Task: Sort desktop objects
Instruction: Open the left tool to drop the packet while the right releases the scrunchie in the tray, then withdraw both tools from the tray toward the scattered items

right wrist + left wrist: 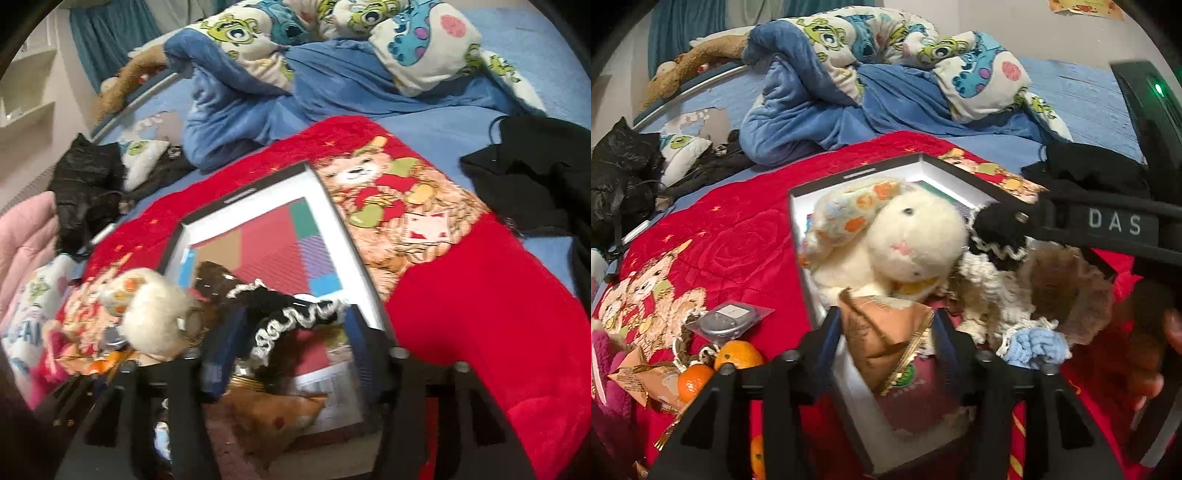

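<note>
A black-rimmed white box (801, 221) lies on the red blanket (738, 229). In it are a white plush rabbit (908, 240) and a brown snack packet (886, 339). My left gripper (886, 332) has its fingers either side of the packet, apparently shut on it. My right gripper (295, 332) holds a crocheted black, white and brown doll (288, 314) over the box (332, 206); in the left view the doll (997, 266) hangs beside the rabbit under the right gripper's body (1108, 221).
Left of the box lie tangerines (738, 354), another brown packet (639, 373), a bagged grey device (727, 321) and a pink plush (605, 369). A rumpled blue duvet (849, 92) and black clothes (535, 173) lie behind and right.
</note>
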Demonstrator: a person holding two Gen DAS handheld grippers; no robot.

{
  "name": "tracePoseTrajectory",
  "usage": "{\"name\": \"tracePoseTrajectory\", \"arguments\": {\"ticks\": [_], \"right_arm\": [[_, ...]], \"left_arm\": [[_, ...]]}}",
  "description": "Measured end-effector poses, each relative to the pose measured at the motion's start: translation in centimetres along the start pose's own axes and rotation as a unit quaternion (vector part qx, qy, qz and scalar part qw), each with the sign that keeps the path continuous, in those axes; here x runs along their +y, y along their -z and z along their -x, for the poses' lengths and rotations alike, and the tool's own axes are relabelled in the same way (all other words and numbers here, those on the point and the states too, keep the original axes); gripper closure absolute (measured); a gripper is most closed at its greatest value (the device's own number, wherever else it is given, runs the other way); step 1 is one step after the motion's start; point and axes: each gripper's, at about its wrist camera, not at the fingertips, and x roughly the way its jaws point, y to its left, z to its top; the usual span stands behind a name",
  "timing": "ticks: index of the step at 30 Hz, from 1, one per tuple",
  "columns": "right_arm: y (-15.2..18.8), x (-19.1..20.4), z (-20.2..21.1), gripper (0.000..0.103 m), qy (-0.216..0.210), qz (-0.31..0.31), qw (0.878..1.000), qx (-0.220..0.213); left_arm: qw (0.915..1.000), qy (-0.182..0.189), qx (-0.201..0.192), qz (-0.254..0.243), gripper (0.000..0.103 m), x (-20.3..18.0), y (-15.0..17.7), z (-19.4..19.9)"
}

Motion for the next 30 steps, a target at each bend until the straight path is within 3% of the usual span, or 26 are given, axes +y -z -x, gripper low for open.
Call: {"name": "tracePoseTrajectory", "arguments": {"ticks": [3, 5, 6, 7, 9, 11, 20, 30], "right_arm": [[-0.1, 0.8, 0.3, 0.019, 0.0, 0.011, 1.0, -0.007], [-0.1, 1.3, 0.3, 0.001, 0.011, 0.019, 1.0, -0.007], [-0.1, 1.4, 0.4, 0.001, 0.013, 0.021, 1.0, -0.005], [-0.2, 1.4, 0.4, 0.001, 0.009, 0.019, 1.0, -0.004], [-0.4, 1.1, 0.7, 0.0, 0.003, 0.008, 1.0, -0.005], [-0.6, 1.0, 1.2, 0.0, -0.003, 0.003, 1.0, -0.01], [-1.4, 0.1, 3.2, 0.0, -0.021, -0.028, 0.999, -0.033], [-1.8, 1.3, 5.4, 0.0, -0.015, -0.011, 0.999, -0.038]], "left_arm": [[0.9998, 0.018, 0.003, -0.005, 0.02, -0.5, 0.0, 0.3], [0.9999, 0.01, -0.004, -0.009, 0.004, -0.7, -0.1, 0.7], [0.9999, -0.011, -0.007, -0.008, 0.0, -0.7, -0.1, 0.9], [0.9997, -0.022, -0.011, -0.004, 0.0, -0.5, -0.1, 1.1], [0.9998, 0.018, -0.006, 0.011, 0.0, 0.4, -0.2, 1.4], [0.9992, 0.034, -0.005, 0.021, 0.0, 0.9, -0.2, 1.5], [0.9998, 0.007, -0.014, 0.014, 0.0, 1.0, -0.4, 2.1], [0.9991, 0.013, -0.032, 0.027, 0.0, 1.8, -0.9, 4.5]]}}
